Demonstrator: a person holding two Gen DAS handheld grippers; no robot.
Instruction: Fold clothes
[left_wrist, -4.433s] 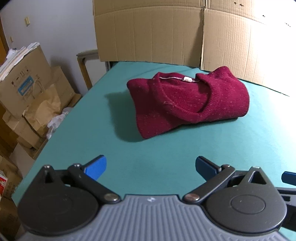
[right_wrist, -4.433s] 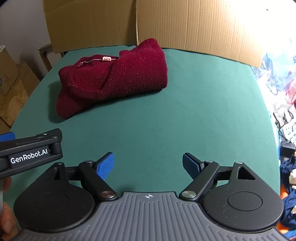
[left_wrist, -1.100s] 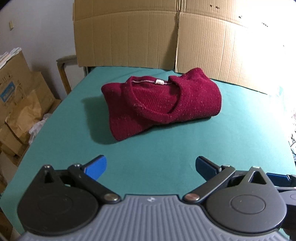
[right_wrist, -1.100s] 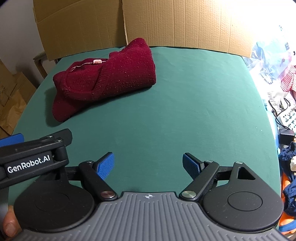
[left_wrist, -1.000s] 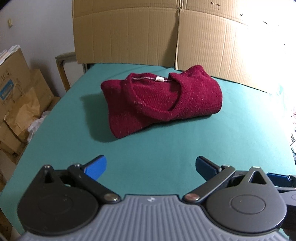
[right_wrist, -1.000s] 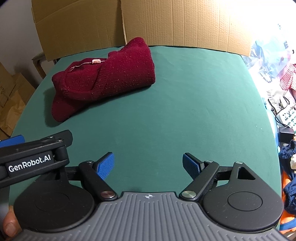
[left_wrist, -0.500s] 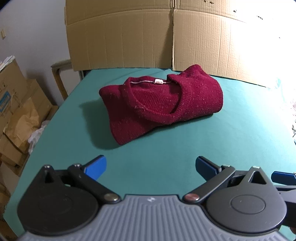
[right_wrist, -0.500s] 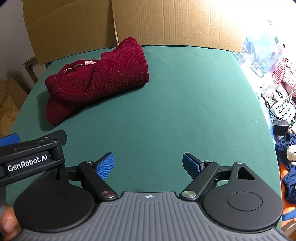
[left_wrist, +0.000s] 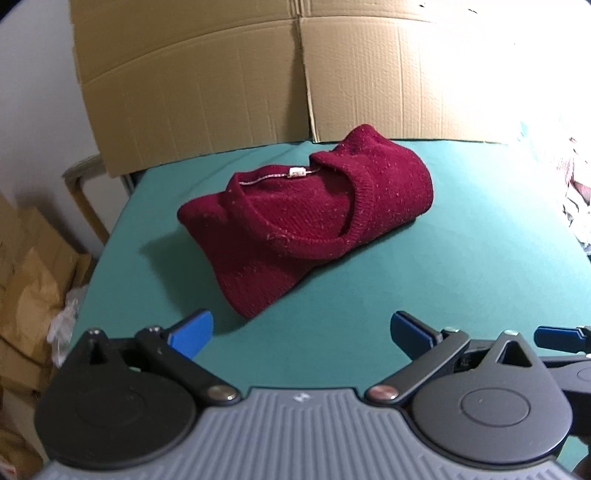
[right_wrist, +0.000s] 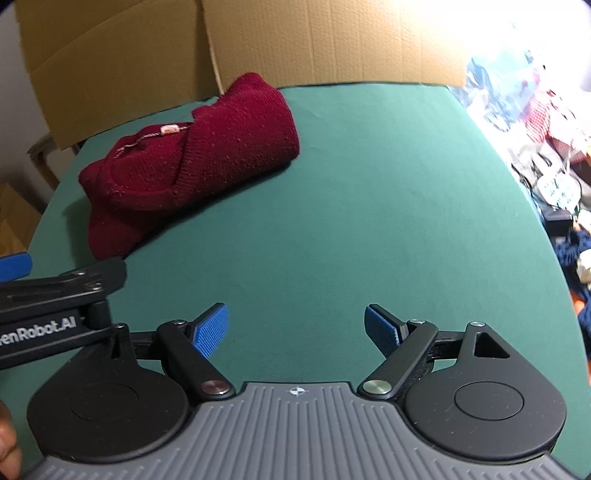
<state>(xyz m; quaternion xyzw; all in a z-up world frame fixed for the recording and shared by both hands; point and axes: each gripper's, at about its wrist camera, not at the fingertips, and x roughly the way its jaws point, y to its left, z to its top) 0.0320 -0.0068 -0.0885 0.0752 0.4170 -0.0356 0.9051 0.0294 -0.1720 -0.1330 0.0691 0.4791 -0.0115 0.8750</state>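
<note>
A dark red knitted sweater (left_wrist: 306, 218) lies folded into a thick bundle on the green table (left_wrist: 461, 266), collar and white label facing up. In the right wrist view the same sweater (right_wrist: 192, 166) sits at the far left of the table (right_wrist: 369, 221). My left gripper (left_wrist: 301, 330) is open above the near table edge, a short way in front of the sweater and holding nothing. My right gripper (right_wrist: 295, 328) is open and empty, well to the right of the sweater. The left gripper's body shows at the left edge of the right wrist view.
A large cardboard panel (left_wrist: 258, 81) stands along the table's far edge. Cardboard boxes and crumpled paper (left_wrist: 26, 280) are stacked on the floor to the left. Clothes and cables (right_wrist: 546, 147) lie beyond the table's right edge. Part of a hand (right_wrist: 7, 454) shows at bottom left.
Both grippers have drawn back and swung slightly, so the sweater sits a little farther off and more to the left. The sweater itself has not moved. Both stay open.
</note>
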